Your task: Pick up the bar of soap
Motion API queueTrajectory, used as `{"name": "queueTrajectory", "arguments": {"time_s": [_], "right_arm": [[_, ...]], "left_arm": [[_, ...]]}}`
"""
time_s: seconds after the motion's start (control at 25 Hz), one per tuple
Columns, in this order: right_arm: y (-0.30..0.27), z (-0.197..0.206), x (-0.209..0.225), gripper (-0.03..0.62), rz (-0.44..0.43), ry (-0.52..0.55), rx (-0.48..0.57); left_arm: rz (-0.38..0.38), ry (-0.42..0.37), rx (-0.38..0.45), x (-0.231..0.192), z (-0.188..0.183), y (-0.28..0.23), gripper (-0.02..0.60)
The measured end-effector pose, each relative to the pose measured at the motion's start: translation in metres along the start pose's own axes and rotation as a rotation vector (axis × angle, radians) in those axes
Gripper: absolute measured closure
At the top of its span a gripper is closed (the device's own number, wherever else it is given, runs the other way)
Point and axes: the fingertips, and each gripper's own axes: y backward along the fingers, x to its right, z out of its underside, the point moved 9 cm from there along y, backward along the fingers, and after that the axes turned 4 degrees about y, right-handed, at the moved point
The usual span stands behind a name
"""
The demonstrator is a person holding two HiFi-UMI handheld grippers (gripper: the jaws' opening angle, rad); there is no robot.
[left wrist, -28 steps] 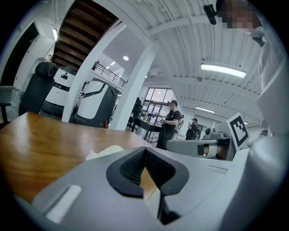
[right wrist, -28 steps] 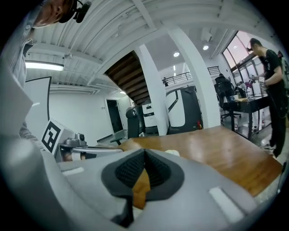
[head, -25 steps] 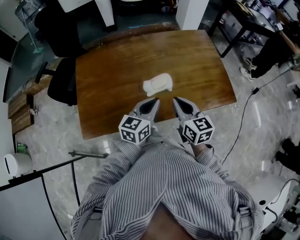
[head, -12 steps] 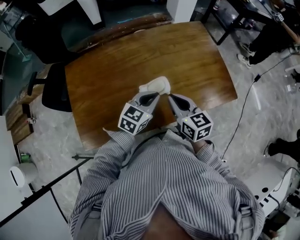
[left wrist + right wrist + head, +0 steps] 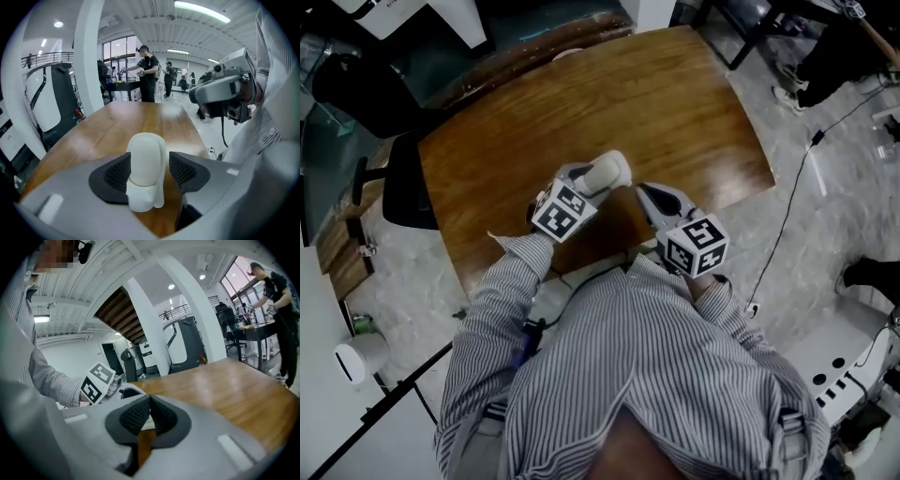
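Where the brown wooden tabletop (image 5: 675, 112) meets its near edge, a person in a striped shirt (image 5: 656, 375) leans over it with both tools. Left gripper (image 5: 586, 178): jaws opening, set either side of the white bar of soap (image 5: 609, 171). One pad sits against the bar; the other shows a thin gap. Right gripper (image 5: 649, 194): jaws closed together, nothing between them, tip just beside the soap's right end. Soap sits midway along the near edge, a little in from it. Cannot tell whether it rests on the wood.
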Motion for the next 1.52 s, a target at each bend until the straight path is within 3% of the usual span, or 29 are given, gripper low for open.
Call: {"name": "queueTrajectory", "arguments": {"time_s": [0.16,0.44,0.8,1.08,1.28,1.4,1.52], "right_arm": [[0.003,0.000,0.010,0.592,0.011,-0.018,0.005],[0.010,0.007,0.022,0.592,0.024,-0.044,-0.002],[0.011,0.010,0.028,0.592,0.030,-0.071,0.005],[0.011,0.009,0.031,0.592,0.029,-0.070,0.014],[0.011,0.002,0.029,0.592,0.019,-0.059,0.030],[0.009,-0.006,0.027,0.592,-0.001,-0.043,0.051],[0.002,-0.021,0.029,0.592,-0.019,-0.024,0.082]], "left_arm": [[0.040,-0.051,-0.085,-0.004,-0.005,-0.017,0.291],[0.067,-0.044,-0.155,-0.017,-0.009,-0.032,0.288],[0.158,-0.015,-0.204,-0.022,-0.010,-0.038,0.316],[0.149,-0.007,-0.171,-0.021,-0.007,-0.039,0.319],[0.146,0.108,-0.064,-0.016,-0.015,-0.024,0.319],[0.134,0.213,0.089,-0.013,-0.026,0.000,0.319],[0.152,0.408,0.295,-0.014,-0.039,0.029,0.319]]}}
